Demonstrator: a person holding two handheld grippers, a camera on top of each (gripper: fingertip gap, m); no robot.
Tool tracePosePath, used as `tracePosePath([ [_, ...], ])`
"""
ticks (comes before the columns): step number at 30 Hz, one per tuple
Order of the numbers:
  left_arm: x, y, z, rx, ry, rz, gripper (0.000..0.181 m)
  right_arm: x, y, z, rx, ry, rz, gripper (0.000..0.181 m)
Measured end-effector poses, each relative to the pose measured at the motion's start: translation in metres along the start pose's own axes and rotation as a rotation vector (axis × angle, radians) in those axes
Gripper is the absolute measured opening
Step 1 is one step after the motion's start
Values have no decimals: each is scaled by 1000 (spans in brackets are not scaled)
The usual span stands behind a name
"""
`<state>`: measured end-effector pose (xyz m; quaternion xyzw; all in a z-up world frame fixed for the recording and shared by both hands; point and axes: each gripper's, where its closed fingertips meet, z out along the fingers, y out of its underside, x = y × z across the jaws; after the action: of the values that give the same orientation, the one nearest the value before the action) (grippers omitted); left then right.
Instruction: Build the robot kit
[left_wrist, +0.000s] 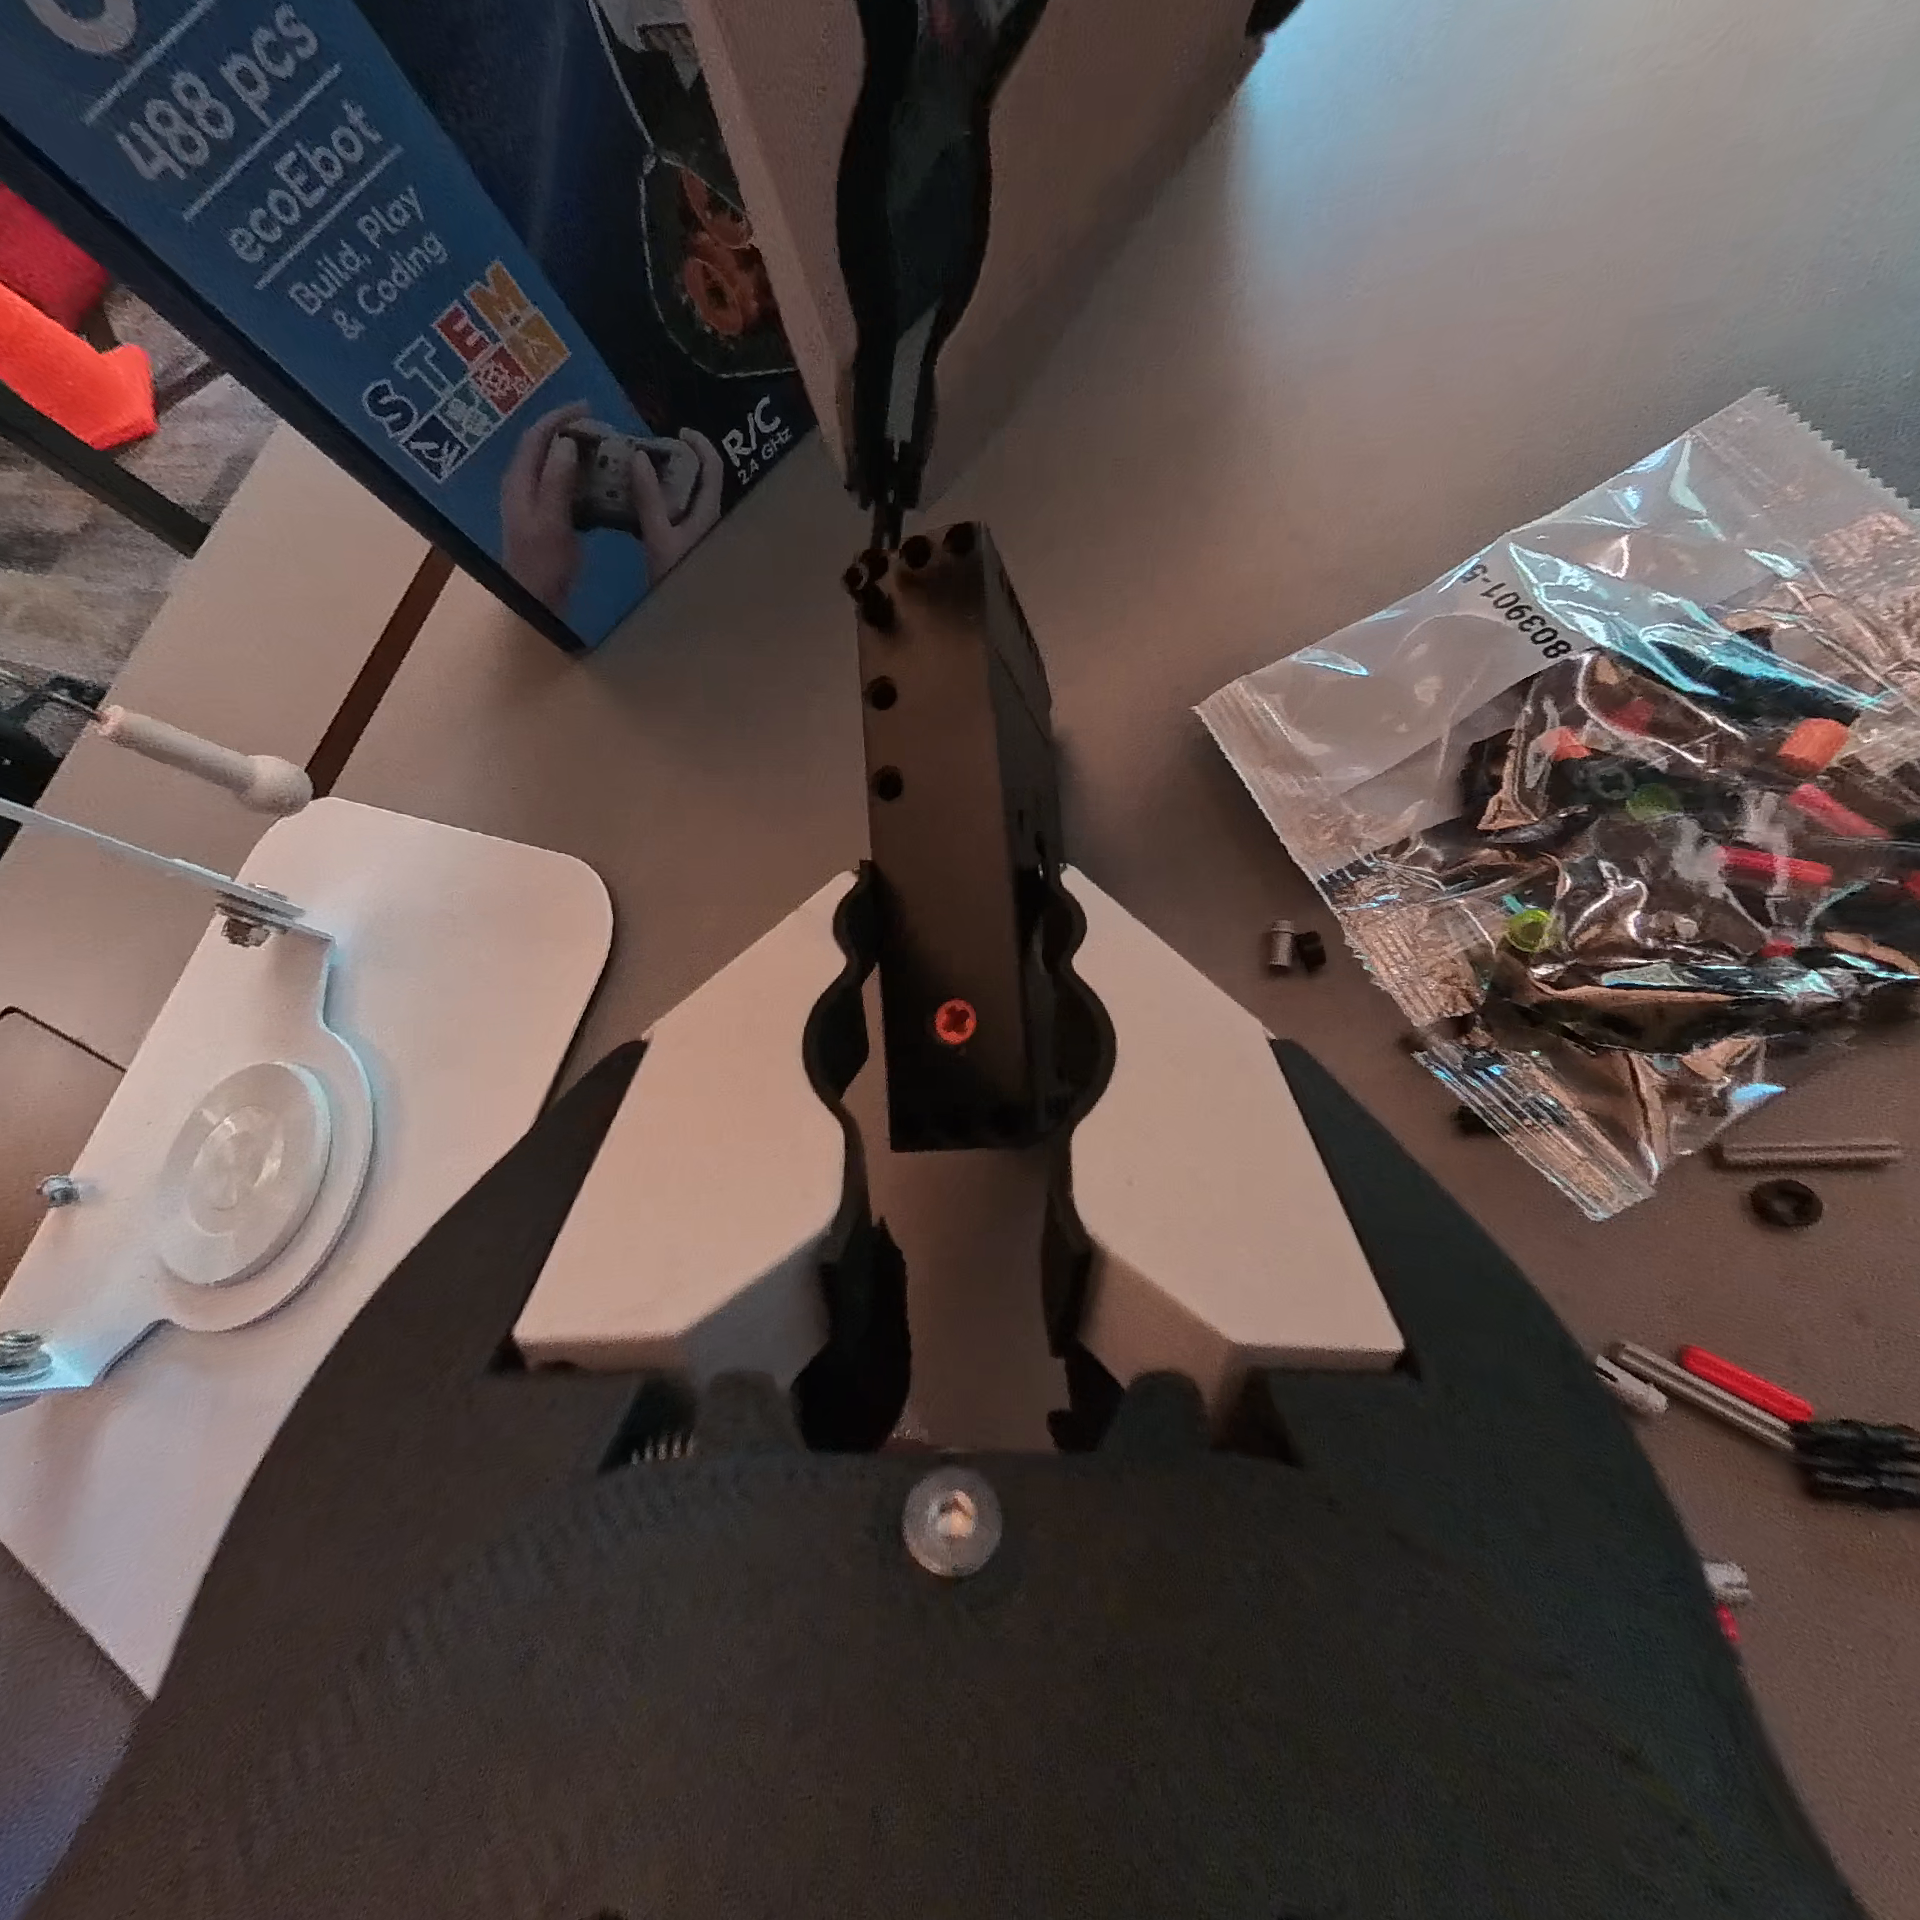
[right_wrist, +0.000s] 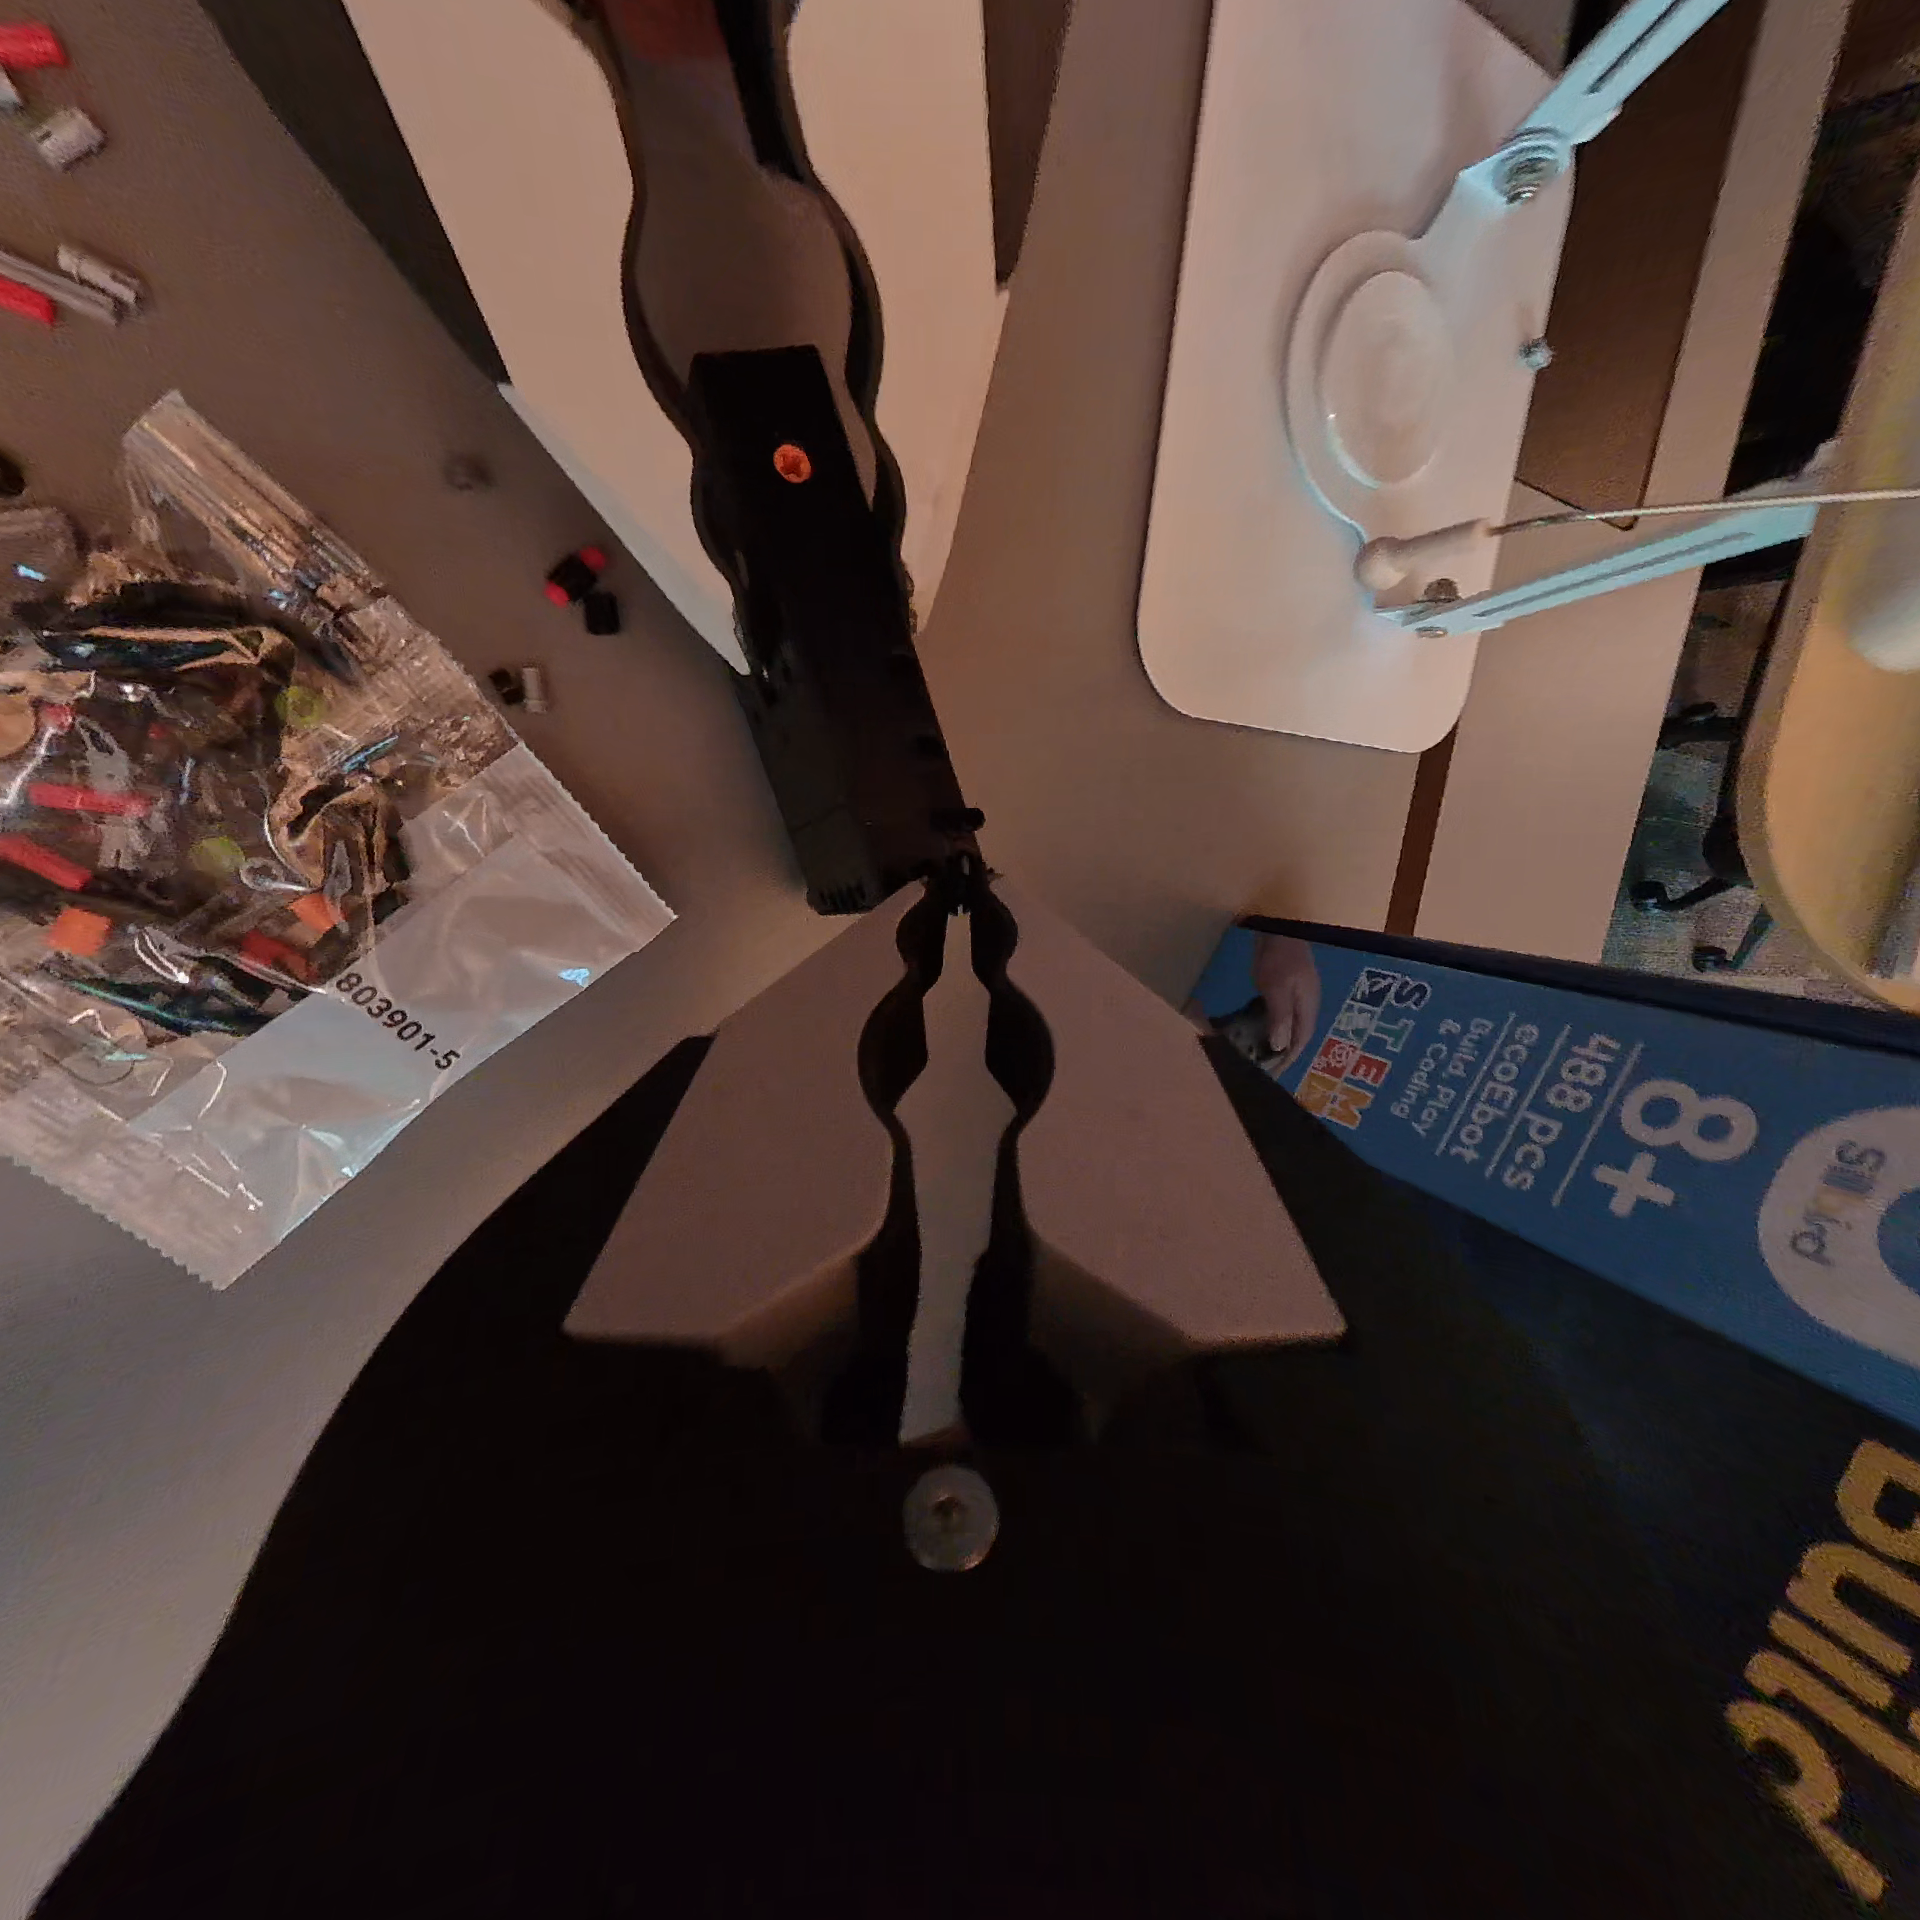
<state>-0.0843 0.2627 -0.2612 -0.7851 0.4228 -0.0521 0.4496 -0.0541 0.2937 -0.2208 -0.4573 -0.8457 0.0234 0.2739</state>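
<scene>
L gripper (left_wrist: 956, 997) clamps the black block (left_wrist: 951, 831) near its orange-screw end, keeping it level above the table (left_wrist: 1299, 312), while R gripper (right_wrist: 961, 914) pinches a small black pin (right_wrist: 961, 868) at its far holes, parts bag (left_wrist: 1621, 790) nearby.

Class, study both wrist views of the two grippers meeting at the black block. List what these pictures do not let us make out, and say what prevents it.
- Right wrist view: what the right gripper pinches at the black block; dark, tiny.
- Left wrist view: the block's sides, covered by the left gripper.
- Both views: parts in the clear bag, lost in glare.
- Left wrist view: the blue box, cut by the edge.
</scene>
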Motion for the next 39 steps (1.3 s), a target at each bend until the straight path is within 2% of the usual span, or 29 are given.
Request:
tracePosePath([
  [16,2,-5,5,50,-12,27,27,-1,7,4,-255,-94,-214,2],
  [27,3,-8,7,52,-23,15,25,-6,11,2,-329,-201,-250,2],
  [30,3,-8,8,60,-23,8,25,-12,14,4,-339,-274,-243,2],
  [39,2,-7,7,60,-4,-17,26,-3,11,7,-244,-244,-122,4],
])
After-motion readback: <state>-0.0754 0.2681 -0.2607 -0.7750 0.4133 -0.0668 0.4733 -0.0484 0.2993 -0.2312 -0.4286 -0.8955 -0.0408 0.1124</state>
